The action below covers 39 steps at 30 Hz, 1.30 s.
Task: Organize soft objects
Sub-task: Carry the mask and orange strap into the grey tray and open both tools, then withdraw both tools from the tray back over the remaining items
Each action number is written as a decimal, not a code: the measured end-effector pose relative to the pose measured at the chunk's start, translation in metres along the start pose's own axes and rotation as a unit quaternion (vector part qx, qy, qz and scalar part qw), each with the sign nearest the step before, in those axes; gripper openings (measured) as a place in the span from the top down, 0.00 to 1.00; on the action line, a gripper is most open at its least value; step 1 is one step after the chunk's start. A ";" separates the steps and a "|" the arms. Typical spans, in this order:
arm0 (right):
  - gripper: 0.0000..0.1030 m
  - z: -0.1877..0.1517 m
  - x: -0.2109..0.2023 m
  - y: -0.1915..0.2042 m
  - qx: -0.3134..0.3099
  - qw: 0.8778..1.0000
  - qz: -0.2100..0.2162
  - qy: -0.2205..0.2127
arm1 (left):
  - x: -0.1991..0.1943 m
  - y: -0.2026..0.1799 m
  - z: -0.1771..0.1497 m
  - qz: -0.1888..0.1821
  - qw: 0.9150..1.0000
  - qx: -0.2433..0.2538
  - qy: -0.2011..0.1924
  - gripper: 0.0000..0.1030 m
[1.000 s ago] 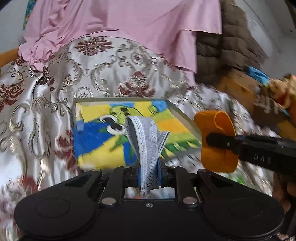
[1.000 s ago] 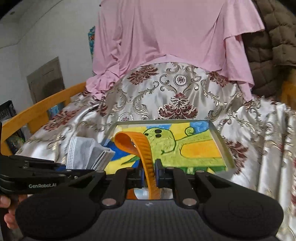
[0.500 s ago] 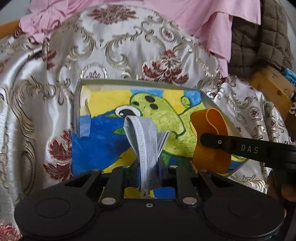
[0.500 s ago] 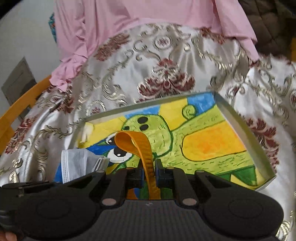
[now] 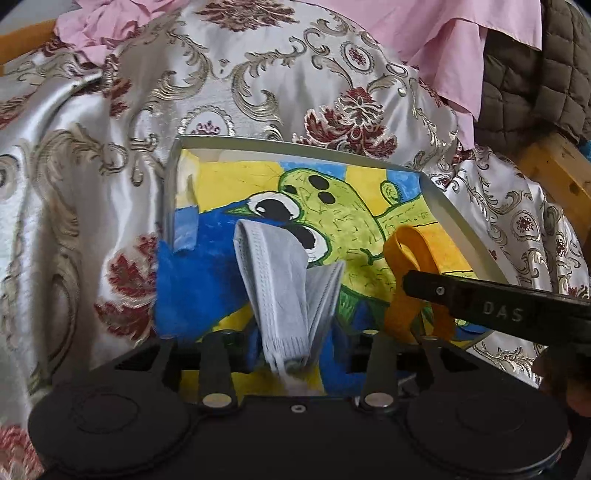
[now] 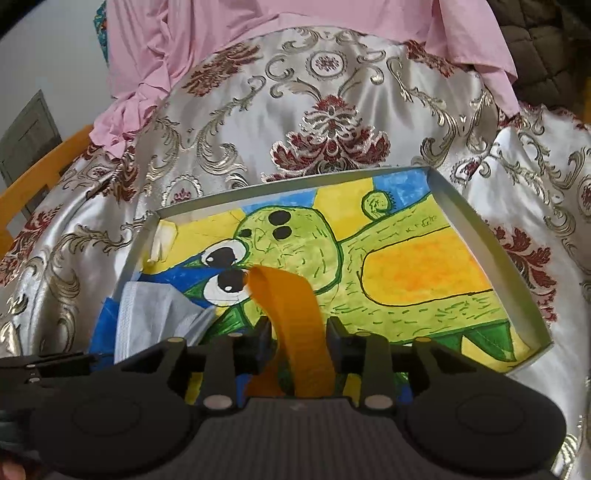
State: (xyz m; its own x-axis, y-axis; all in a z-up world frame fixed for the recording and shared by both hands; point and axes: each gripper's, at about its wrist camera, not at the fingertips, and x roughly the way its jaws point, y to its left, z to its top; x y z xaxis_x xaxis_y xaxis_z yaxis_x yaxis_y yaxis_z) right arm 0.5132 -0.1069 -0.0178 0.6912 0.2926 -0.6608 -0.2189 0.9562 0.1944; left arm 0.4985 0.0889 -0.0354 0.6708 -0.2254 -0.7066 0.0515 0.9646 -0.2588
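Observation:
A shallow white box (image 5: 295,142) with a painted green creature inside lies on the brocade cloth. My left gripper (image 5: 293,343) hangs low over its near part. Its jaws are opening, and a folded grey face mask (image 5: 284,280) stands loose between them. In the right wrist view my right gripper (image 6: 299,336) is over the same box (image 6: 461,221). Its jaws are opening too, with a looped orange strap (image 6: 295,314) slack between the pads. The strap (image 5: 410,251) and right gripper (image 5: 408,286) show at the right of the left wrist view. The mask (image 6: 155,314) and left gripper (image 6: 92,360) show at the left of the right wrist view.
A silver brocade cloth with red flowers (image 6: 332,110) covers the surface around the box. A pink cloth (image 6: 258,22) hangs behind it and a brown quilted jacket (image 5: 535,81) lies at the back right. An orange wooden rail (image 6: 40,173) runs along the left.
Both grippers moved forward and down over the box, then stopped. Their jaws went from pinched on the mask and the strap to parted, and both items now sit slack.

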 end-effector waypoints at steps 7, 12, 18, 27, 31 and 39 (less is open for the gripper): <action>0.35 0.003 -0.049 0.002 -0.014 0.999 0.009 -0.038 | -0.038 -0.009 -0.010 0.015 1.000 0.004 -0.026 0.35; 0.22 -0.005 -0.099 0.003 -0.023 0.996 0.025 -0.080 | -0.082 -0.018 -0.020 0.017 0.998 0.004 -0.066 0.26; 0.09 -0.029 -0.166 0.005 -0.037 0.989 0.029 -0.140 | -0.141 -0.037 -0.042 0.015 0.991 0.016 -0.132 0.14; 0.00 -0.076 -0.254 0.007 -0.051 0.977 0.037 -0.203 | -0.223 -0.060 -0.092 0.012 0.980 0.015 -0.199 0.02; 0.00 -0.101 -0.283 0.007 -0.048 0.974 0.043 -0.219 | -0.256 -0.068 -0.116 0.006 0.975 0.018 -0.220 0.01; 0.00 -0.152 -0.329 0.001 -0.042 0.965 0.043 -0.255 | -0.298 -0.078 -0.161 0.005 0.973 0.022 -0.230 0.01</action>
State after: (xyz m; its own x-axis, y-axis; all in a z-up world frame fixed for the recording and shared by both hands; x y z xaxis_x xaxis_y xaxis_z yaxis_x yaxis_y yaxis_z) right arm 0.1808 -0.2038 0.0903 0.9125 0.3586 -0.1969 -0.3310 0.9300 0.1598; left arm 0.1758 0.0586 0.0890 0.9311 -0.1411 -0.3365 0.0687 0.9735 -0.2179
